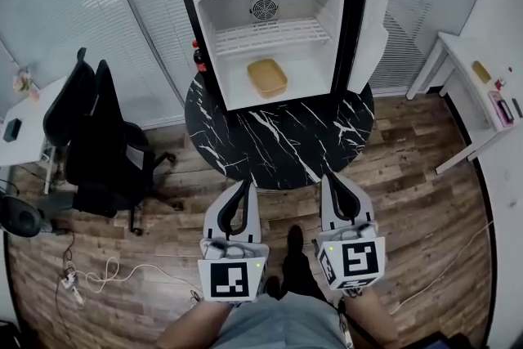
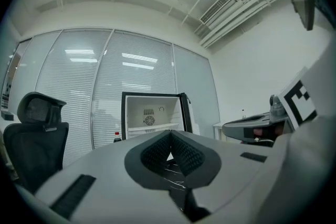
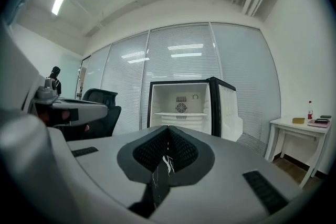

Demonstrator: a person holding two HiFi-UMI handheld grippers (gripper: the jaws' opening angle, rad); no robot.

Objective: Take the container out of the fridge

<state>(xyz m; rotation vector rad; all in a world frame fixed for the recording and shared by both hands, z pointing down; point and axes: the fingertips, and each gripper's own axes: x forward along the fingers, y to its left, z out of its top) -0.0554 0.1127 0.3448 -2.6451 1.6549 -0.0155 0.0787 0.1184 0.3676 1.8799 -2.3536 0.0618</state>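
A small black fridge [image 1: 274, 29] stands with its door [image 1: 369, 20] swung open to the right, on a round black marble table [image 1: 278, 135]. A shallow tan container [image 1: 267, 78] lies on the fridge floor under the white wire shelf. My left gripper [image 1: 244, 185] and right gripper [image 1: 333, 180] hang side by side in front of the table's near edge, well short of the fridge. Both are shut with nothing between the jaws. The fridge [image 2: 152, 115] shows beyond the tips of the left gripper [image 2: 170, 136], and the fridge [image 3: 184, 105] shows beyond those of the right gripper [image 3: 168, 131] too.
A black office chair [image 1: 98, 135] stands left of the table, with cables and a power strip [image 1: 69, 282] on the wood floor. A white desk [image 1: 482, 86] with small items runs along the right wall. Glass partitions with blinds stand behind the fridge.
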